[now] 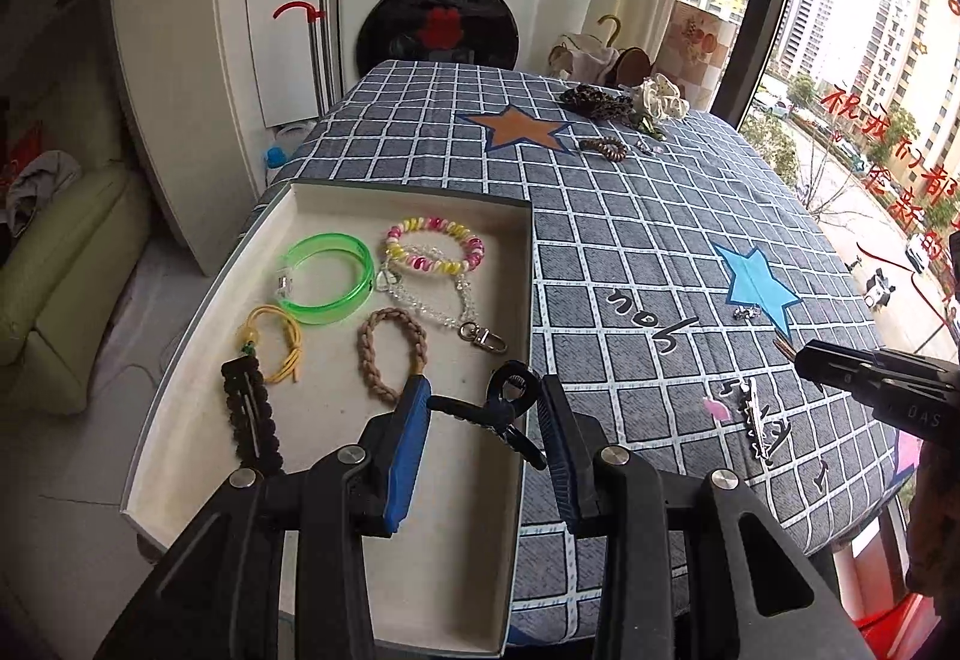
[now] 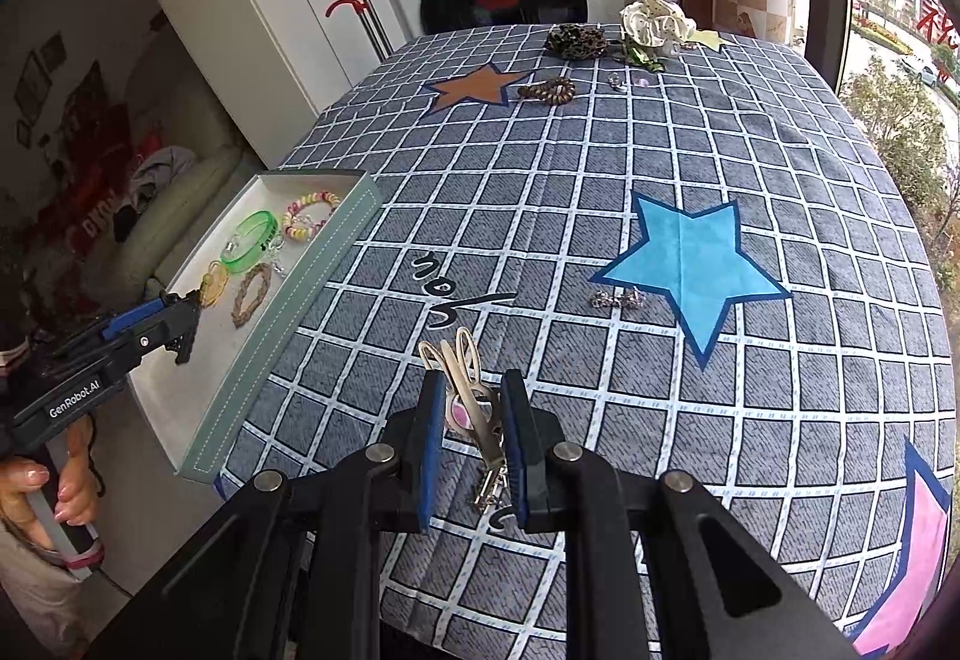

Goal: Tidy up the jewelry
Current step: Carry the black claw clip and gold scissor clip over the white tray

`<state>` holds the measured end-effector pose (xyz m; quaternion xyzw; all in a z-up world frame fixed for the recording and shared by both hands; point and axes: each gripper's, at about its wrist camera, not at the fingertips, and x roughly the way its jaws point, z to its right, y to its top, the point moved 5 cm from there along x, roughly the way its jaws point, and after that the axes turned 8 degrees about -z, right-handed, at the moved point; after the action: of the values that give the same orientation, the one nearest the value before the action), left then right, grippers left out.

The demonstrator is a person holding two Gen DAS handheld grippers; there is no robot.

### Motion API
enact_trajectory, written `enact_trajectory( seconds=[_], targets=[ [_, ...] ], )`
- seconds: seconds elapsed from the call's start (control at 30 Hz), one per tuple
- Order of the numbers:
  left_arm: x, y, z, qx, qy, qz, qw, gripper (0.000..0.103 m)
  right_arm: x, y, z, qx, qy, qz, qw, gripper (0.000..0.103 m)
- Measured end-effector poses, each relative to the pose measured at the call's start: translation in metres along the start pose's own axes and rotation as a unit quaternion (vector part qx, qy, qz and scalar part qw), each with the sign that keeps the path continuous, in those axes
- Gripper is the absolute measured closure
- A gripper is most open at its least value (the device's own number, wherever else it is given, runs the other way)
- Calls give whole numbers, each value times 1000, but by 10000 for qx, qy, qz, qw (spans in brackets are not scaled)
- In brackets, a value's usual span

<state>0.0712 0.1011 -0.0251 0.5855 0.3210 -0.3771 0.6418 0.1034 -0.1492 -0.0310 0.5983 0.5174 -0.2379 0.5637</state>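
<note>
Pads of right gripper [image 2: 474,420] partly hide its clip [image 2: 465,408].

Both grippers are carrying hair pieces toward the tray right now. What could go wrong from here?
1. The left gripper holds the black claw clip by its ends only; it may twist free over the tray rim.
2. The right gripper pinches the cream hair ties and a metal clip together; the dangling clip could slip out.
3. Both grippers could crowd each other at the tray.
</note>
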Motion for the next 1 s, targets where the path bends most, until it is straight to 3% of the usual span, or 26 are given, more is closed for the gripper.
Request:
enact_trajectory(
  seconds=[0.57, 1.0],
  targets=[
    [2, -40, -96, -714, 494, -180, 9961, 59, 48, 36, -138, -1068, 635, -261, 9919, 83],
    [23, -46, -128, -952, 722, -379, 9921, 59, 95, 36, -190, -1466, 737, -651, 9843, 83]
  ],
)
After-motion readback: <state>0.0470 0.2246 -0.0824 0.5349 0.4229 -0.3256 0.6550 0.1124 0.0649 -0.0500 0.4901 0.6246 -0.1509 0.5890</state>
